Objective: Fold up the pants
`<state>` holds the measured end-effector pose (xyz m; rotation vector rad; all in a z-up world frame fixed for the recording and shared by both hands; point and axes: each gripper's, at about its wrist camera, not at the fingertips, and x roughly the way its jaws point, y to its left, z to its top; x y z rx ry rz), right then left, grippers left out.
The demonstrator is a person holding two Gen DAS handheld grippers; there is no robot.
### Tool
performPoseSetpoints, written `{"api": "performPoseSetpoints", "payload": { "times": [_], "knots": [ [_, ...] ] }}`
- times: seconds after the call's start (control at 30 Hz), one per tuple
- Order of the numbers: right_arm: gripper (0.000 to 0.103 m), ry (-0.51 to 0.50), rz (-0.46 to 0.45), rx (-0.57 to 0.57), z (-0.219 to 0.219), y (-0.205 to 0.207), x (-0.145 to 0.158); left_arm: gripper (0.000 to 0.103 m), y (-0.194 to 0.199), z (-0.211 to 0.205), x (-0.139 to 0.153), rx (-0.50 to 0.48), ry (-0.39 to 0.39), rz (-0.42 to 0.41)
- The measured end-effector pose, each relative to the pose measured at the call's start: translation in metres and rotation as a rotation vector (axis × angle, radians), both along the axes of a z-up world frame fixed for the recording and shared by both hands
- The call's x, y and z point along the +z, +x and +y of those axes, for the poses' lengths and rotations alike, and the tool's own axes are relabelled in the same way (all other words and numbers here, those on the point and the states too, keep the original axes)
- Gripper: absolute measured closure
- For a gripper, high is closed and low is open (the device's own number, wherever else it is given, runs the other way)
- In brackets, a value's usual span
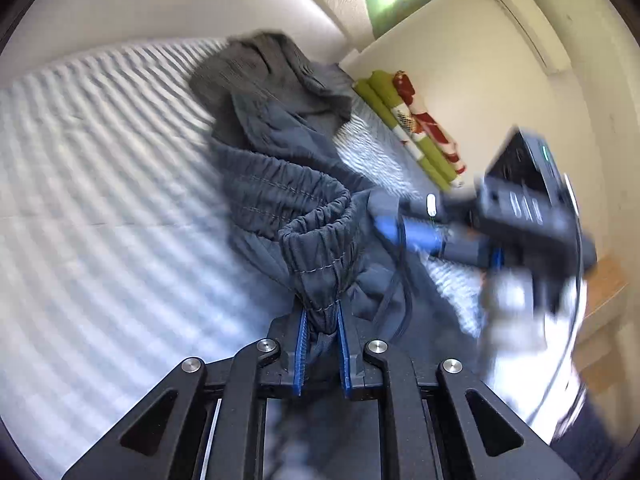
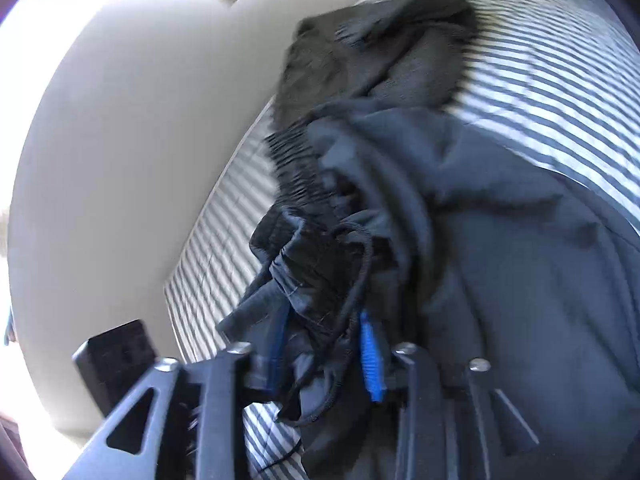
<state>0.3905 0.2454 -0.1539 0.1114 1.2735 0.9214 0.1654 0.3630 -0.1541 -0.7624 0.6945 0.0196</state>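
Note:
Dark navy pants with a gathered elastic waistband lie bunched on a blue-and-white striped bed. My left gripper is shut on a fold of the waistband, the cloth pinched between its blue pads. In the left wrist view my right gripper reaches in from the right and grips another part of the waistband. In the right wrist view the right gripper is shut on waistband cloth and a black drawstring. The pants trail away from it over the bed, blurred by motion.
A second dark grey garment lies crumpled beyond the pants. A green, red and white pillow or blanket rests against the white wall. A cardboard box sits at the right. A black device shows at lower left.

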Motion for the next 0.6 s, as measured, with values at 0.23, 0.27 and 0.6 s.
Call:
{"api": "performPoseSetpoints", "payload": {
  "times": [0.23,0.27,0.6],
  "knots": [
    [0.049,-0.093,-0.099,0.045,0.083,-0.005,0.015,0.089,-0.068,0.041,-0.048,0.106,-0.081,0.139],
    [0.048,-0.123,-0.106,0.052,0.097,-0.005,0.013,0.086,-0.067,0.044,-0.052,0.115,-0.104,0.148],
    [0.054,-0.579,-0.278,0.078,0.211,-0.007,-0.036,0.072,-0.059,0.050,-0.046,0.124,-0.070,0.108]
  ]
}}
